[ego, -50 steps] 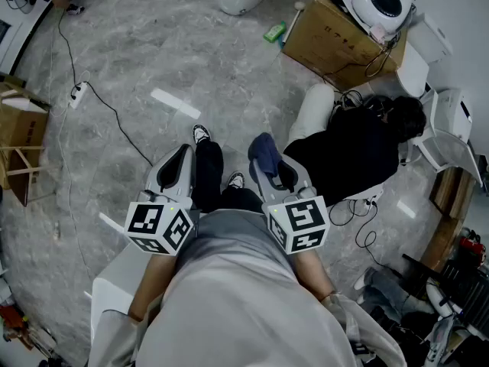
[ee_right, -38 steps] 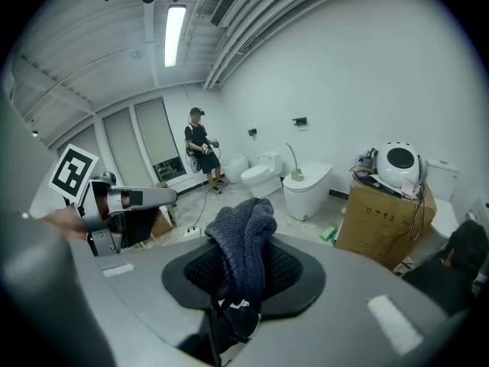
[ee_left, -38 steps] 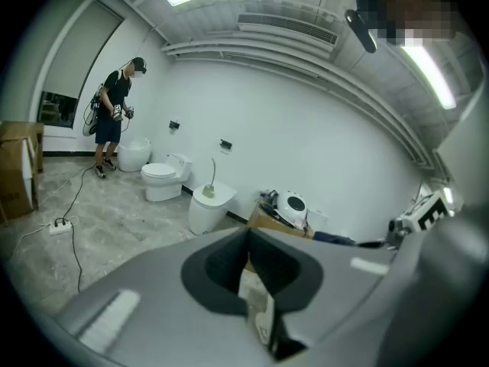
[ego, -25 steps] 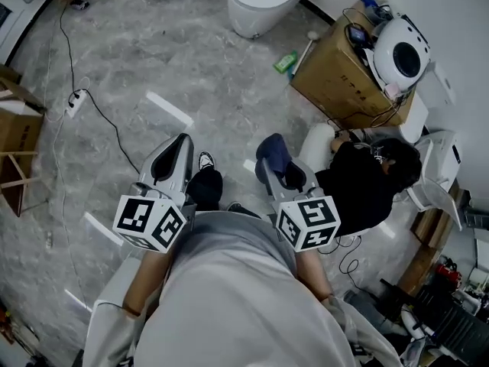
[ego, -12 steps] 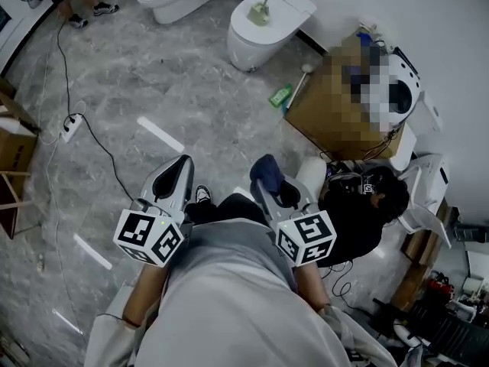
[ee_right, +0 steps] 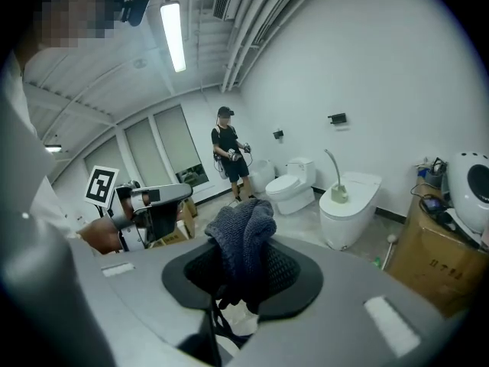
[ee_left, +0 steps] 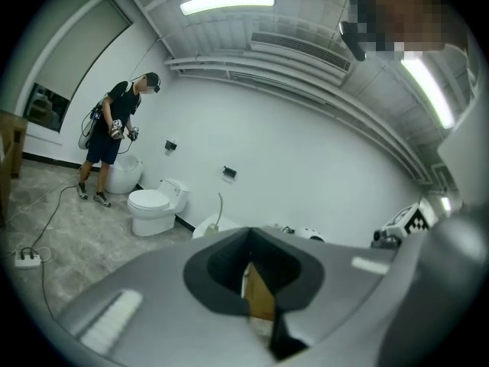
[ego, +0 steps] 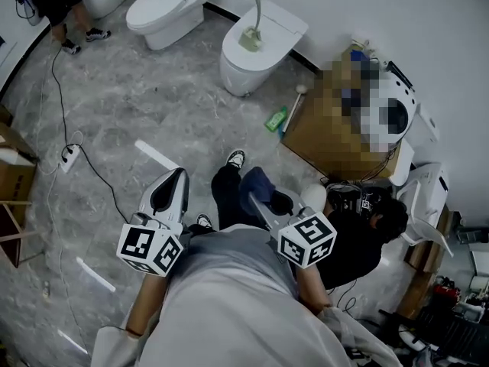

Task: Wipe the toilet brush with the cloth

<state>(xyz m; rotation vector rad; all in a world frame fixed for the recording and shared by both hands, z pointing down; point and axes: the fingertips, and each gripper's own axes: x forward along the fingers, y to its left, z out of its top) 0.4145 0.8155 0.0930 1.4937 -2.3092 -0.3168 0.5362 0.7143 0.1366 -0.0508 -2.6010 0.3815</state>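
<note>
Between the jaws of the right gripper [ee_right: 243, 277] sits the cloth [ee_right: 243, 239], a dark blue-grey knit wad. It's clamped tight, with its top bulging up past the tips. Over on the left gripper [ee_left: 250, 274], the jaws are pressed together with nothing in them, and only a sliver of brown shows through the slit.

Both grippers hang side by side in front of the holder's waist, pointing across the room. The holder looks to be mid-stride, one shoe [ego: 235, 159] out ahead on the grey marble floor [ego: 137, 90].

Further out now, there's what I take to be the toilet brush [ego: 254, 23], a curved pale handle standing in a little base. It's on the closed lid of the nearest toilet [ego: 237, 71] by the wall, well apart from both grippers, and nobody's touching it. Near that toilet a green bottle [ego: 276, 118] lies on the floor, just beside a cardboard box [ego: 317, 140].

So where are we? The cloth's in hand, so that part's done. The brush isn't picked up and no wiping has started. By my reckoning, what's left is to close the gap, take the brush with the free left gripper, then run the cloth along it.
</note>
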